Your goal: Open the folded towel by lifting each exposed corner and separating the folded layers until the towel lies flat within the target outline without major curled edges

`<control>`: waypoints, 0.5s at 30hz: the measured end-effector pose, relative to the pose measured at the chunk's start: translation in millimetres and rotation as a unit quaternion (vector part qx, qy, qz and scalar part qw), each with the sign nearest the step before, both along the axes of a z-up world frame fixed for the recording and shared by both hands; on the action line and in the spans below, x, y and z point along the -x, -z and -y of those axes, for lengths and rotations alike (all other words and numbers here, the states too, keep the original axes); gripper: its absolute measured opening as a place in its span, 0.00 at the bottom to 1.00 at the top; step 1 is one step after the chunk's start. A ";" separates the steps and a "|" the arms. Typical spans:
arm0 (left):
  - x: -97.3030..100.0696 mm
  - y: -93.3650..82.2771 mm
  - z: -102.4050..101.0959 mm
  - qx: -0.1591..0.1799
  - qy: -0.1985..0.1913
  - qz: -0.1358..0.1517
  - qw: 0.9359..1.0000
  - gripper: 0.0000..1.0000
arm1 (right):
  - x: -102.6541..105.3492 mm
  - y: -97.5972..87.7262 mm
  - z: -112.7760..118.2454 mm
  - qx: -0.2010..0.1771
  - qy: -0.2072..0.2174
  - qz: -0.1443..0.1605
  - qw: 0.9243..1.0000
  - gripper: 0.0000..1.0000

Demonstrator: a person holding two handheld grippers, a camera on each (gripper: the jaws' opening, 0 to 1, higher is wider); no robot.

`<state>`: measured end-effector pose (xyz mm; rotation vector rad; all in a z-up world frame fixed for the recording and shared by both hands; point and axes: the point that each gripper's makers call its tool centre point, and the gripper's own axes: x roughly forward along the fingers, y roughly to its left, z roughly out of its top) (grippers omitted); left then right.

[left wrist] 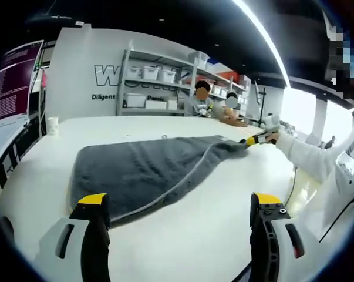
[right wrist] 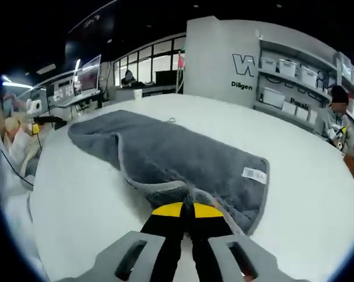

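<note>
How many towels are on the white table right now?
1. A grey towel lies partly folded on the white table; the right hand-held gripper is pinching its near edge. Nothing suggests another underneath, though folds could hide one.

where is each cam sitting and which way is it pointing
Left gripper view: rides the open left gripper, held above the white table, facing the grey towel; the right gripper and a white sleeve show.
Right gripper view: rides the right gripper, shut on a towel corner, facing along it.
Shared: towel, table, shelves.
</note>
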<state>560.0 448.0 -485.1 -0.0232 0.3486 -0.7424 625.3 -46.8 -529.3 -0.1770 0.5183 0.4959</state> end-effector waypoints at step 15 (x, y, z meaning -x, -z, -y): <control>7.1 4.8 16.2 -0.012 0.021 -0.006 1.000 0.98 | 49.8 14.7 22.6 -0.027 0.035 0.012 0.999 0.00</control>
